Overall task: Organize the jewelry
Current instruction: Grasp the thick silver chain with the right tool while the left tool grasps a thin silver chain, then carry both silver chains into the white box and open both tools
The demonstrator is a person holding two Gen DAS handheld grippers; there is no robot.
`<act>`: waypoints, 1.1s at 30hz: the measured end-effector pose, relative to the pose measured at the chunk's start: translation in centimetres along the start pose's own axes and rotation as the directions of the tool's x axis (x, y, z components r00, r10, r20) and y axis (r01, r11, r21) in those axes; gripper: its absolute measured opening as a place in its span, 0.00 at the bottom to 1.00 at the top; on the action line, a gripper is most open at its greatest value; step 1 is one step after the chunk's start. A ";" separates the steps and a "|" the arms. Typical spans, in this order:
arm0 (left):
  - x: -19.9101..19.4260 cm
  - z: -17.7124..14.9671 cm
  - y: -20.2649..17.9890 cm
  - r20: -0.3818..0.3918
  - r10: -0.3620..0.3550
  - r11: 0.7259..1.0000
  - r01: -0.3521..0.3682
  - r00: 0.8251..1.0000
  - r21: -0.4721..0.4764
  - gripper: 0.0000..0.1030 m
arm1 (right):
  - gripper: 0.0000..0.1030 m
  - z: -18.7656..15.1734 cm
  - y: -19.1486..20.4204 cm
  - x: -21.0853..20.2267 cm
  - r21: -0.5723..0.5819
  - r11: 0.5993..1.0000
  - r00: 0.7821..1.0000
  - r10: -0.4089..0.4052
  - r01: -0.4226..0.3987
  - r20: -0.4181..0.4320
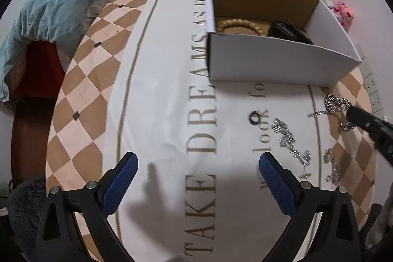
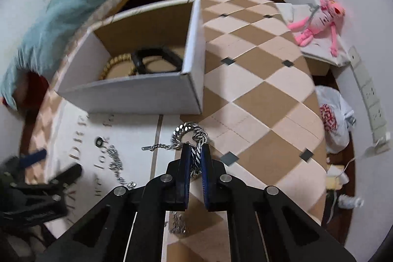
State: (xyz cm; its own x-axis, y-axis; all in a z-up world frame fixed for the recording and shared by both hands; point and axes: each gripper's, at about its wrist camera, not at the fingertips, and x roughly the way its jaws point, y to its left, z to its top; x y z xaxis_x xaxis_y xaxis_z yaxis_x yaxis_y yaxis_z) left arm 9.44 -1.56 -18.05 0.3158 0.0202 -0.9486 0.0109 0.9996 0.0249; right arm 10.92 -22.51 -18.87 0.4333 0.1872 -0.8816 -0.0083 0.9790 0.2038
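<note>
Roughly halfway I reckon: beads (image 2: 115, 63) and a black band (image 2: 157, 60) sit in the box (image 2: 137, 92), my right gripper (image 2: 195, 154) is clamped on a chain (image 2: 189, 133) just in front of it, and the left gripper (image 1: 197, 163) hangs jaws apart with a ring (image 1: 255, 118) and more chains (image 1: 292, 144) left near the box.

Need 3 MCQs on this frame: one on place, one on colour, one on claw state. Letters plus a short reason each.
1. Where is the beaded bracelet?
A. inside the cardboard box
B. on the white cloth beside the ring
C. in the left claw

2. What colour is the plush toy by the wall?
A. teal
B. pink
C. black

3. What state is the right claw in?
A. wide open over the box
B. shut on nothing
C. shut on the silver chain

Answers:
1. A: the beads lie on the box floor next to a black band.
2. B: both wrist views show it pink.
3. C: chain links sit pinched between the blue pads, with a loop sticking out ahead; the left claw is open and empty.
</note>
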 end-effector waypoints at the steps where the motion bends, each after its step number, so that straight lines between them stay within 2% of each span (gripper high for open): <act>1: 0.0 -0.1 -0.2 -0.002 -0.016 1.000 0.016 1.000 -0.003 0.98 | 0.08 -0.1 -0.4 -0.6 0.016 1.000 1.000 0.004 -0.004 0.007; 7: 0.6 0.5 -2.6 -0.021 -0.117 0.993 0.117 0.993 -0.022 0.97 | 0.08 -1.0 -2.1 -2.1 0.062 0.998 1.000 -0.025 0.024 0.017; 12: 1.4 1.2 -4.9 -0.027 -0.109 0.994 0.109 0.994 0.009 0.97 | 0.08 -2.0 -4.1 -1.0 0.130 0.990 0.999 -0.047 0.048 -0.009; 14: 1.8 1.4 -5.8 -0.028 -0.108 0.993 0.109 0.994 0.035 0.88 | 0.08 -2.5 -4.5 -0.6 0.154 0.987 0.999 -0.050 0.051 -0.015; 15: 1.8 1.4 -6.3 -0.028 -0.099 0.994 0.101 0.995 0.050 0.81 | 0.08 -2.8 -4.6 -0.5 0.163 0.985 0.998 -0.056 0.057 -0.014; 17: 1.7 1.4 -7.2 -0.009 -0.079 0.993 0.079 0.997 0.087 0.74 | 0.08 -3.1 -4.6 -0.5 0.179 0.982 0.998 -0.065 0.065 -0.009; 19: 1.7 1.6 -7.5 0.011 -0.074 0.991 0.072 0.997 0.113 0.54 | 0.08 -3.2 -4.7 -0.4 0.196 0.978 0.998 -0.067 0.067 -0.008; 20: 1.5 1.6 -7.8 0.023 -0.081 0.989 0.077 0.996 0.128 0.49 | 0.08 -3.3 -4.7 -0.3 0.202 0.977 0.998 -0.069 0.070 -0.010; 21: 1.4 1.6 -7.9 0.030 -0.087 0.987 0.082 0.996 0.141 0.29 | 0.08 -3.4 -4.7 -0.2 0.206 0.976 0.998 -0.067 0.068 -0.012; 22: 1.2 1.6 -8.0 0.032 -0.091 0.984 0.085 0.995 0.155 0.14 | 0.08 -3.5 -4.6 0.0 0.208 0.976 0.998 -0.066 0.068 -0.016; 24: 1.3 1.8 -7.9 0.025 -0.107 0.983 0.102 0.994 0.155 0.07 | 0.08 -3.5 -4.5 0.0 0.205 0.976 0.998 -0.068 0.070 -0.014; 28: 1.0 1.6 -6.5 0.024 -0.145 0.983 0.141 0.989 0.118 0.04 | 0.08 -3.3 -4.2 -0.4 0.207 0.978 0.999 -0.037 0.039 -0.013; 33: -1.3 1.1 -3.5 0.046 -0.195 0.979 0.191 0.980 0.071 0.04 | 0.08 -2.9 -3.9 -1.7 0.226 0.973 0.998 0.056 -0.053 -0.009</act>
State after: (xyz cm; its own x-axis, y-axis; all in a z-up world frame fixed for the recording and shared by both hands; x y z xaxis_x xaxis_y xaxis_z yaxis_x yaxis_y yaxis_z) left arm 10.02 -5.07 -16.54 0.3506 -0.1758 -0.9199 0.1382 0.9812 -0.1349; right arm 7.62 -26.41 -19.40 0.4237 0.2428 -0.8727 0.1731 0.9239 0.3411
